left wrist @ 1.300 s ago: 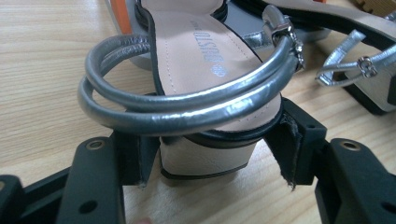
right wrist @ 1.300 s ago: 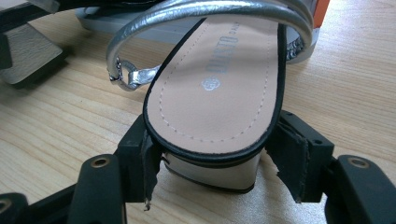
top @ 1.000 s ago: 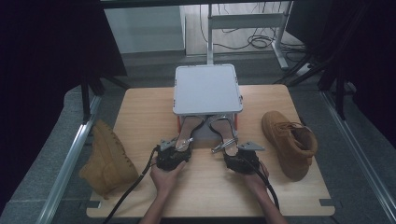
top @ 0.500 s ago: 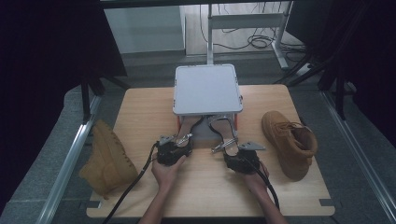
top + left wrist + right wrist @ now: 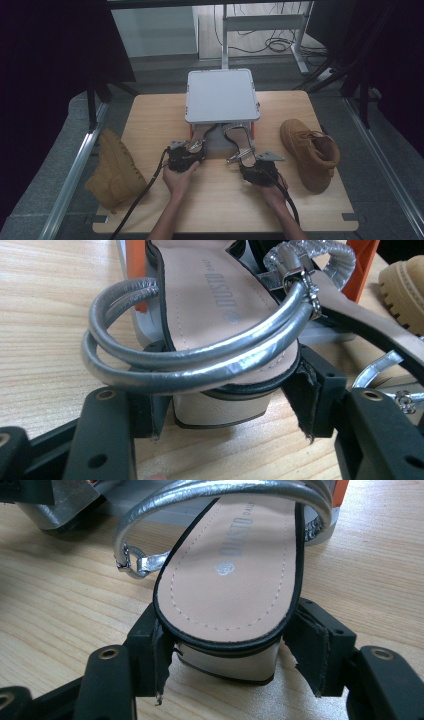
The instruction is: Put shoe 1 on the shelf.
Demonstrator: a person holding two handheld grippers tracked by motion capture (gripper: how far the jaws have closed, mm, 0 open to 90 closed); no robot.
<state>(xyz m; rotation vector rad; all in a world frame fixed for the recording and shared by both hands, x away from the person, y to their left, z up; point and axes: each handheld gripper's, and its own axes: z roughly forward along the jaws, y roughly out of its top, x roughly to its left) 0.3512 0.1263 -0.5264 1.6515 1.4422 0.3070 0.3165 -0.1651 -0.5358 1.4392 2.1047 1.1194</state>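
Near the middle of the wooden counter (image 5: 150, 125), two silver-strapped heeled sandals with tan insoles were seen lying side by side, toes tucked under a grey lidded box (image 5: 222, 95) and heels pointing toward the person. The left sandal (image 5: 220, 305) was gripped across its heel by the left hand-held gripper (image 5: 225, 405), whose black pads were pressed against both edges of the sole, with the doubled silver ankle strap looped just above. The right sandal (image 5: 235, 565) was clamped in the same way at its heel end by the right hand-held gripper (image 5: 230, 650), pads set against the black-rimmed sole on either side of the block heel. Both jaws were held wide, since the heel seat is a broad thing.

Each sandal was judged light, with a stiff sole and block heel that take a firm pinch well; the glossy straps looked soft and slippery and would likely flex or slide, and the small buckles could snag. The rigid heel seat was therefore thought the best place for a hold.

Farther out, a tan suede lace-up boot (image 5: 310, 150) was lying on the counter's right side, well apart, and its mate (image 5: 112, 172) lay at the left edge.
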